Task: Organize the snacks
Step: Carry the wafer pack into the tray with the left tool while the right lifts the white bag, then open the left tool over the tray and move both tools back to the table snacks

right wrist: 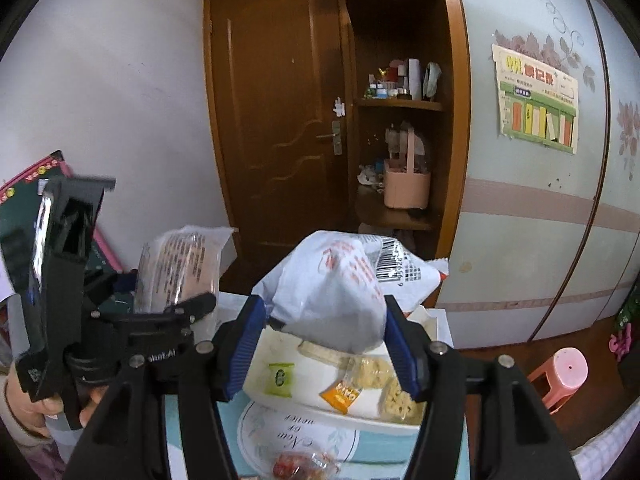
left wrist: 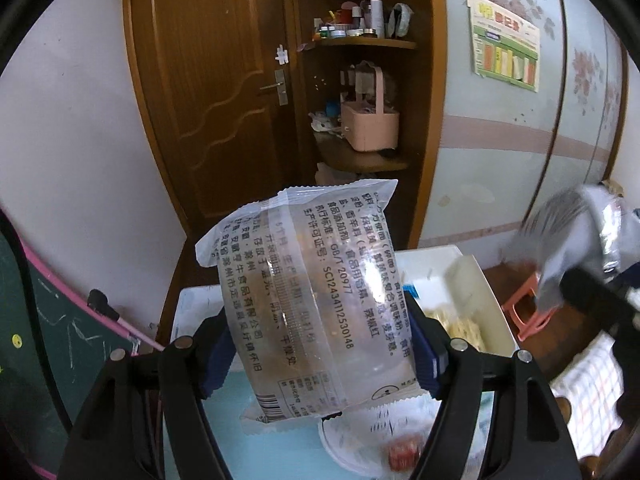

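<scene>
My left gripper (left wrist: 320,344) is shut on a clear noodle snack packet (left wrist: 316,300) with black printed text, held up above the table. The same packet shows in the right wrist view (right wrist: 180,268), with the left gripper (right wrist: 168,312) under it. My right gripper (right wrist: 324,344) is shut on a white snack bag (right wrist: 336,292) with orange print and a barcode, held over a white box (right wrist: 436,320). The box holds a green sachet (right wrist: 281,378), an orange sachet (right wrist: 342,392) and several pale snack packs (right wrist: 396,396). The right-hand bag appears blurred in the left wrist view (left wrist: 576,236).
A round white plate (right wrist: 256,440) with a red wrapped snack (right wrist: 296,466) lies on the light-blue tabletop (left wrist: 248,452) in front of the box. A brown door (left wrist: 224,80) and corner shelves (left wrist: 360,160) stand behind. A pink stool (right wrist: 560,376) is at the right, a chalkboard (left wrist: 52,320) at the left.
</scene>
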`<state>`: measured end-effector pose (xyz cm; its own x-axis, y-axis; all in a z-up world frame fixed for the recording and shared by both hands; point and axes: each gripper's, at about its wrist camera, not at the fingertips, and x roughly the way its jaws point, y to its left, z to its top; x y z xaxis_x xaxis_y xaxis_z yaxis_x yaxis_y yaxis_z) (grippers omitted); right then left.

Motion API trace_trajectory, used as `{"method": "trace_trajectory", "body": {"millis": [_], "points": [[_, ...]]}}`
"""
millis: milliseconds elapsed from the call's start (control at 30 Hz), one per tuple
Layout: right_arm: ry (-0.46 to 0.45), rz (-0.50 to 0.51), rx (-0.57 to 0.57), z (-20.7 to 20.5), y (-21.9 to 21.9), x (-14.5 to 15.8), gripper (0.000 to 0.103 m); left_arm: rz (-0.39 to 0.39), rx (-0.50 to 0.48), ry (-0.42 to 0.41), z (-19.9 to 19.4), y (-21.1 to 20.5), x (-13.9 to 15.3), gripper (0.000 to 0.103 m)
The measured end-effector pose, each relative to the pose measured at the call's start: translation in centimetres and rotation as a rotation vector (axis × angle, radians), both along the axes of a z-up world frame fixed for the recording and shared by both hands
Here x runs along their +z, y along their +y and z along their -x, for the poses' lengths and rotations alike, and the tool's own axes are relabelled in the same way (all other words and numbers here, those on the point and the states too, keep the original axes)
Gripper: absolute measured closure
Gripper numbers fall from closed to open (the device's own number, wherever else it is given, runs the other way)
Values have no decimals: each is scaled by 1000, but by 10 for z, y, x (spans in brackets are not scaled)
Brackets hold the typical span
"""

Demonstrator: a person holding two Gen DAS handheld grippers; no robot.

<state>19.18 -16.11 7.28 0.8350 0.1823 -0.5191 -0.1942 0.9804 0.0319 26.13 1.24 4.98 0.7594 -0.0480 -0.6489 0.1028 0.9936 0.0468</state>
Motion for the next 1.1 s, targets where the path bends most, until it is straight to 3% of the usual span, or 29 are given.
{"method": "trace_trajectory", "body": {"millis": [233,400,533,633,867,1100], "points": [[49,-14,-30,-53,-12,-32,44,-27,9,6,-61,-16,-20,31],[85,-10,-56,-88,-17,-55,44,-59,5,60,-101,-29,-54,28],[149,-35,-61,-108,-24,-76,44,-81,-30,99,-121,-40,-87,20],[207,-32,-54,-120,-26,-96,44,-71,-89,161,-127,-49,-107,4],[303,-45,-50,-130,-35,-128,43,-68,-113,253,-133,-54,-144,4],[326,-42,-54,-128,-35,-137,39,-68,-106,252,-122,-49,-147,4]]}}
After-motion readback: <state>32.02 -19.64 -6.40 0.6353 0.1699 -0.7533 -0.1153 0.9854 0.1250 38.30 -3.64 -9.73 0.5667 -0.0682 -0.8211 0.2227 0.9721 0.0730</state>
